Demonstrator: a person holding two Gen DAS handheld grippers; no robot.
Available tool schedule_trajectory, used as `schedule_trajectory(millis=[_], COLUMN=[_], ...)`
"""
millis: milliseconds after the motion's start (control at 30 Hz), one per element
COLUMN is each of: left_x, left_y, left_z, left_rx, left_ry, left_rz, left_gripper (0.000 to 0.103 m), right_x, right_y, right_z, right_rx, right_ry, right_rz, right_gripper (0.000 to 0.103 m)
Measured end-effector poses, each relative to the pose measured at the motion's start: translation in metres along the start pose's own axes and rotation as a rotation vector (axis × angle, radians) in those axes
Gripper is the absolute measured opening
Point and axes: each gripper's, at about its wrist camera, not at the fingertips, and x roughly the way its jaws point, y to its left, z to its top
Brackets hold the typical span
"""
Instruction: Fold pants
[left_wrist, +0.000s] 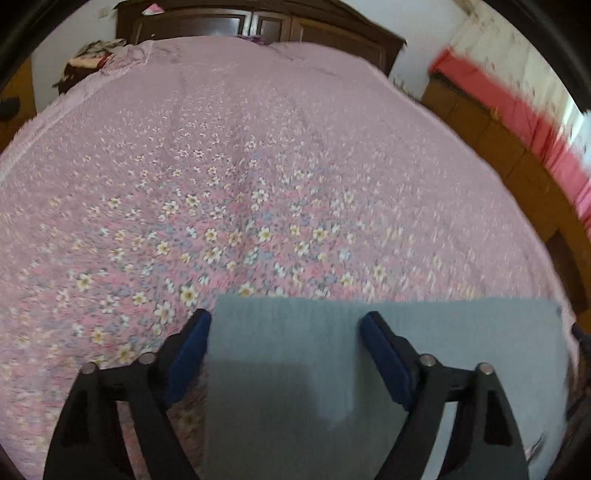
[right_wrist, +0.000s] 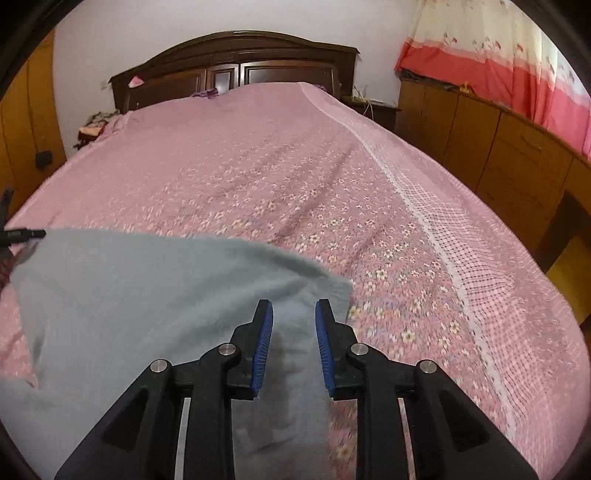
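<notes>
The grey-blue pants (left_wrist: 424, 350) lie flat on the pink floral bedspread (left_wrist: 258, 166), with a straight far edge and a folded layer visible. My left gripper (left_wrist: 286, 319) hovers over their left end with its jaws wide apart; the left finger is over the bedspread and the right one over the cloth. In the right wrist view the pants (right_wrist: 147, 295) spread to the left, their right corner slightly rumpled. My right gripper (right_wrist: 294, 306) is above that corner, its blue pads (right_wrist: 264, 332) a narrow gap apart, with cloth showing below them and nothing pinched.
The bedspread (right_wrist: 295, 166) runs to a dark wooden headboard (right_wrist: 236, 66). Wooden cabinets (right_wrist: 498, 147) and a red and cream curtain (right_wrist: 498, 55) line the right side. A heap of clothes (right_wrist: 96, 125) sits at the far left corner of the bed.
</notes>
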Motion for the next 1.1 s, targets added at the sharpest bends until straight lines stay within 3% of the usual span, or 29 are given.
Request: schedule_trajectory(millis=[33,67,133,233,300,367,467,600,733,900,1100], left_x=[0.002,0.0,-0.004,-0.008,-0.011,-0.019,-0.041,-0.068,-0.095,-0.128,-0.196], left_y=[0.003,0.007,0.016,0.013,0.002,-0.008,-0.015,-0.02,-0.036,-0.045,-0.065], left_z=[-0.001,0.002,0.003,0.004,0.009,0.009,0.009,0.013,0.009,0.011,-0.029], left_rx=[-0.03,-0.071,-0.115,-0.059,0.002,0.039,0.065,0.089,0.128,0.147,0.21], left_ry=[-0.006,-0.002,-0.002,0.023,0.033,0.023,-0.002,-0.028,-0.056,-0.121,-0.238], left_rz=[-0.016,-0.04,-0.072,-0.055,-0.036,-0.039,-0.039,-0.043,-0.037,-0.014,-0.053], left_gripper=[0.057,0.049,0.021,0.011,0.009,0.008,0.007,0.005,0.005,0.005,0.004], right_x=[0.006,0.014,0.033,0.047,0.052,0.055,0.057,0.075,0.084,0.036,-0.028], right_y=[-0.003,-0.007,-0.017,-0.022,-0.03,-0.036,-0.036,-0.049,-0.058,-0.06,-0.067], right_z=[0.004,0.008,0.016,0.023,0.028,0.032,0.034,0.031,0.029,0.038,0.025], right_rx=[-0.008,-0.005,0.045,0.075,0.142,0.225,0.252,0.372,0.457,0.385,0.386], right_ry=[0.019,0.052,0.143,0.165,0.161,0.16,0.155,0.212,0.262,0.118,-0.018], right_rz=[0.004,-0.006,0.009,0.028,0.023,0.077,0.116,0.044,0.052,0.069,0.169], right_gripper=[0.039,0.04,0.04,0.04,0.043,0.043,0.043,0.043,0.009,0.001,0.0])
